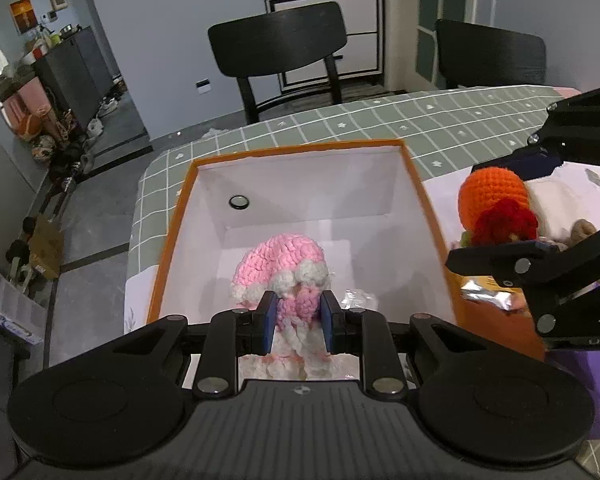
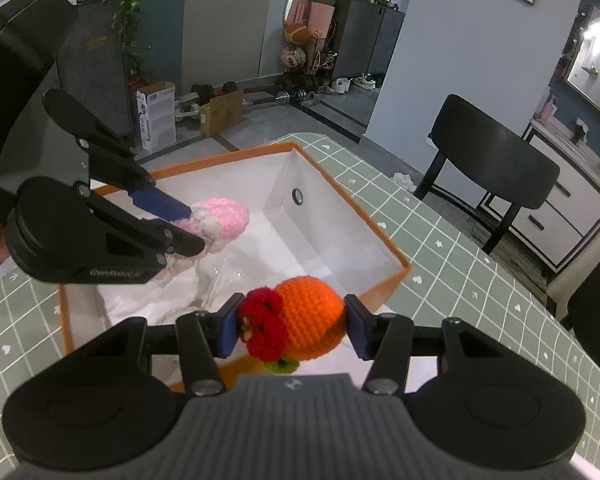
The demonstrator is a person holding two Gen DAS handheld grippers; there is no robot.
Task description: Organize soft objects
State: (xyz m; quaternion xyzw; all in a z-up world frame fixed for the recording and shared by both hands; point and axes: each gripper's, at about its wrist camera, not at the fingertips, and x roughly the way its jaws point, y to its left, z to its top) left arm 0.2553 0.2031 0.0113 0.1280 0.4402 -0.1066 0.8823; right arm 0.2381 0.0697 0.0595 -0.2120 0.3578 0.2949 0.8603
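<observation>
An orange-rimmed white box (image 1: 416,184) (image 2: 396,258) stands open on the table. My left gripper (image 1: 299,320) (image 2: 192,226) is shut on a pink and white crochet toy (image 1: 280,268) (image 2: 224,216) and holds it inside the box. My right gripper (image 2: 290,328) (image 1: 496,212) is shut on an orange crochet toy with a red flower (image 2: 304,320) (image 1: 496,200), just outside the box's near right wall.
The table has a green checked cloth (image 1: 440,120) (image 2: 480,280). Crinkled clear plastic (image 2: 216,280) lies in the box. A foil packet (image 1: 488,292) and other soft items (image 1: 560,208) lie right of the box. Black chairs (image 1: 280,52) (image 2: 496,160) stand behind the table.
</observation>
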